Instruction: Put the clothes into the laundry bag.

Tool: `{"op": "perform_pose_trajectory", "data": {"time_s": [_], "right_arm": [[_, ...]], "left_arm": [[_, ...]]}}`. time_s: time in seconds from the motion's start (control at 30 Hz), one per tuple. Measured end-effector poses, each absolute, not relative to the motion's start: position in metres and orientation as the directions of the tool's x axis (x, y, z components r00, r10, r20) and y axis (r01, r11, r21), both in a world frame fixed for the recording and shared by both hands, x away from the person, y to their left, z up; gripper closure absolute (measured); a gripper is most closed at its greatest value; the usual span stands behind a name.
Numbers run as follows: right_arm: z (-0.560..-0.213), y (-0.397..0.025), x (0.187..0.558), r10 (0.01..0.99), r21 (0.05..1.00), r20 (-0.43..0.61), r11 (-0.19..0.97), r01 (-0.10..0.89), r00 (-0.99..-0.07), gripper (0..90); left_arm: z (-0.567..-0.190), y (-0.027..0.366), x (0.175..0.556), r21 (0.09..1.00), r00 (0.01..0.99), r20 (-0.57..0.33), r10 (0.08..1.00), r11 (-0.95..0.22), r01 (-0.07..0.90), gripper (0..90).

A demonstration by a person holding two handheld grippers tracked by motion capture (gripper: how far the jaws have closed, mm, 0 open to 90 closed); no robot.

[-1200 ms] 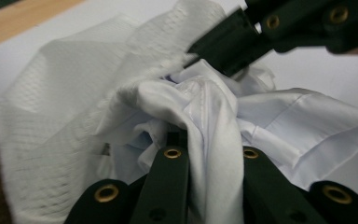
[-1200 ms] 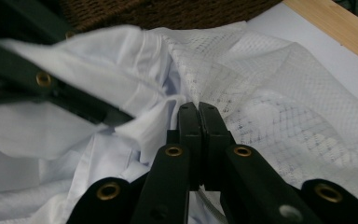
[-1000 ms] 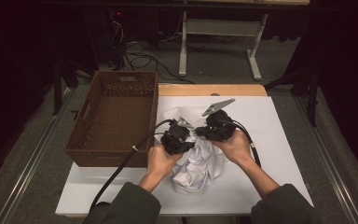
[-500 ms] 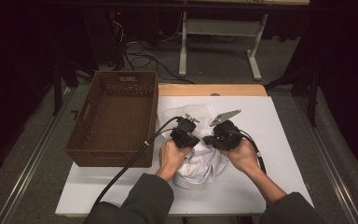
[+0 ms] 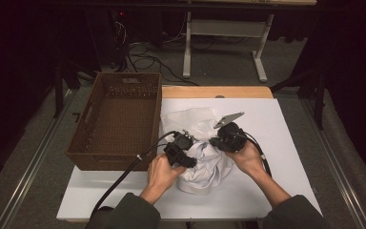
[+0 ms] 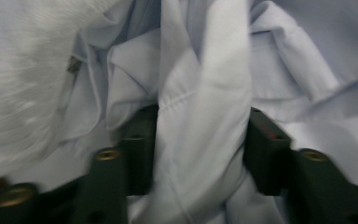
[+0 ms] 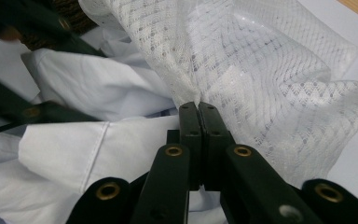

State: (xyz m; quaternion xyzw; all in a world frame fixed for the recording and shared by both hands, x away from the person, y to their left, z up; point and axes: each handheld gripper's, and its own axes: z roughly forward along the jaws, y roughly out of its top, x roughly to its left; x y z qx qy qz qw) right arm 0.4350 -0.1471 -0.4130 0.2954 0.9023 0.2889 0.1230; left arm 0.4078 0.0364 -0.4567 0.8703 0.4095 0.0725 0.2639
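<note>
A crumpled white shirt point(image 5: 204, 172) lies on the white table point(image 5: 286, 143), with a white mesh bag point(image 5: 191, 119) bunched over its far side. In the left gripper view my left gripper point(image 6: 200, 135) stands open, and a fold of the shirt point(image 6: 205, 93) runs up between its two jaws. My right gripper point(image 7: 198, 106) is shut on the edge of the mesh bag point(image 7: 261, 79), just above the shirt point(image 7: 98, 84). From above, the left gripper point(image 5: 186, 142) and right gripper point(image 5: 216, 141) sit close together over the pile.
A brown wicker basket point(image 5: 116, 160) with nothing in it stands on the table's left, touching the pile. A wooden edge point(image 5: 214, 91) runs along the back. Bare table lies to the right and in front. Cables and a metal stand point(image 5: 224, 43) are on the floor behind.
Both hands have drawn a little nearer to me and closer together over the pile. The shirt is more bunched under the grippers.
</note>
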Motion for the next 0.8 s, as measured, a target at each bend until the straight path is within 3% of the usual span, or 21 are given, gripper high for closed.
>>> {"op": "perform_pose_trajectory", "data": {"time_s": [0.13, 0.3, 0.47, 0.63, 0.7, 0.8], "right_arm": [[-0.411, -0.148, 0.434, 0.606, 0.597, -0.051, 0.655, 0.463, -0.793, 90.0], [-0.394, -0.152, 0.422, 0.585, 0.647, -0.040, 0.633, 0.425, -0.810, 90.0], [-0.379, -0.149, 0.407, 0.553, 0.654, -0.062, 0.652, 0.385, -0.831, 90.0], [-0.392, -0.151, 0.412, 0.565, 0.626, -0.054, 0.662, 0.413, -0.823, 90.0], [-0.402, -0.151, 0.419, 0.580, 0.594, -0.065, 0.676, 0.436, -0.812, 90.0], [-0.413, -0.154, 0.428, 0.590, 0.586, -0.047, 0.670, 0.456, -0.806, 90.0]], "left_arm": [[-0.453, 0.034, 0.410, 0.600, 0.672, -0.119, 0.731, -0.486, 0.635, 82.0], [-0.437, 0.030, 0.418, 0.660, 0.690, -0.165, 0.705, -0.441, 0.608, 85.4], [-0.441, 0.014, 0.438, 0.678, 0.675, -0.216, 0.705, -0.389, 0.623, 85.6], [-0.465, 0.008, 0.455, 0.638, 0.647, -0.189, 0.739, -0.408, 0.653, 84.2], [-0.459, 0.011, 0.451, 0.632, 0.663, -0.181, 0.726, -0.431, 0.644, 78.0], [-0.446, 0.017, 0.437, 0.611, 0.686, -0.116, 0.719, -0.493, 0.620, 59.5]]}}
